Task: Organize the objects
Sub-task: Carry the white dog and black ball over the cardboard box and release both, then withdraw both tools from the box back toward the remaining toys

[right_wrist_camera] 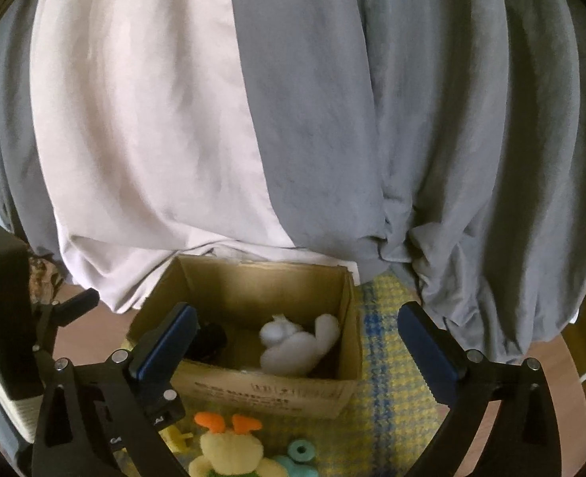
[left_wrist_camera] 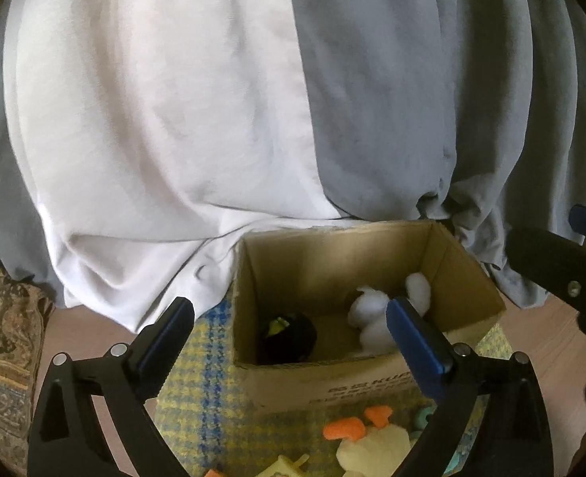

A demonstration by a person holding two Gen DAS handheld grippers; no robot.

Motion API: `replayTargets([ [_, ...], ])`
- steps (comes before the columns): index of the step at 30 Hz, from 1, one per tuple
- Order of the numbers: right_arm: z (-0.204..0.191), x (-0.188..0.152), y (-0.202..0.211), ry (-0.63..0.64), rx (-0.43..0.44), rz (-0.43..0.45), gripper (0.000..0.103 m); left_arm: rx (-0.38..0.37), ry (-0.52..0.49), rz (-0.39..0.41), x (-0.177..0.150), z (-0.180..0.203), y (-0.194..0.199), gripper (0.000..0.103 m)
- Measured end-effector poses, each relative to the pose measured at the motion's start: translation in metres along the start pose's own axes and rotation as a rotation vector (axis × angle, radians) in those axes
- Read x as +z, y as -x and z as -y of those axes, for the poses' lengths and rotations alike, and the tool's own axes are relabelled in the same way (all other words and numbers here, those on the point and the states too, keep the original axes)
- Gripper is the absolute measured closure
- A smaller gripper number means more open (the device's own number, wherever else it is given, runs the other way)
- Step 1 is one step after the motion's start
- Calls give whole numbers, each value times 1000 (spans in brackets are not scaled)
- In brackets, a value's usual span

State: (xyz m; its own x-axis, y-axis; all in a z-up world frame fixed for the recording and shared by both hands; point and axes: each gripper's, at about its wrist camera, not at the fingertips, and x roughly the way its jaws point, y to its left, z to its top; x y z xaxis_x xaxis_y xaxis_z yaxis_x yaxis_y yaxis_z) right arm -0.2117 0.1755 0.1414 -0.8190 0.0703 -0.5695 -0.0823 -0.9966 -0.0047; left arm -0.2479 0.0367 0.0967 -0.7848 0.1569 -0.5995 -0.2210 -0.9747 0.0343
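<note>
Plaid mat, cardboard box w/ white plush, black toy

Open-topped cardboard box, bare floor between black toy and white plush; draped sheets seemingly close behind.

White and grey draped sheets behind, yellow-blue checked mat on wooden floor, soft daylight
</note>
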Motion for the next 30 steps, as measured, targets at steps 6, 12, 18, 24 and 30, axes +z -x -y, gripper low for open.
replayTargets([
  [6,-4,-14,15,-28,22,-9,1,26,23,13,-16,-9,20,4],
  [12,-13,-32,29,-17,30,0,1,66,27,20,-36,-14,38,3],
  [18,-17,-44,42,-3,24,18,1,94,42,26,-55,-16,54,3],
  [24,-14,-56,48,-16,27,7,1,101,63,26,-72,-18,65,3],
  [30,-8,-69,49,-38,39,-21,1,109,59,28,-85,-15,73,3],
])
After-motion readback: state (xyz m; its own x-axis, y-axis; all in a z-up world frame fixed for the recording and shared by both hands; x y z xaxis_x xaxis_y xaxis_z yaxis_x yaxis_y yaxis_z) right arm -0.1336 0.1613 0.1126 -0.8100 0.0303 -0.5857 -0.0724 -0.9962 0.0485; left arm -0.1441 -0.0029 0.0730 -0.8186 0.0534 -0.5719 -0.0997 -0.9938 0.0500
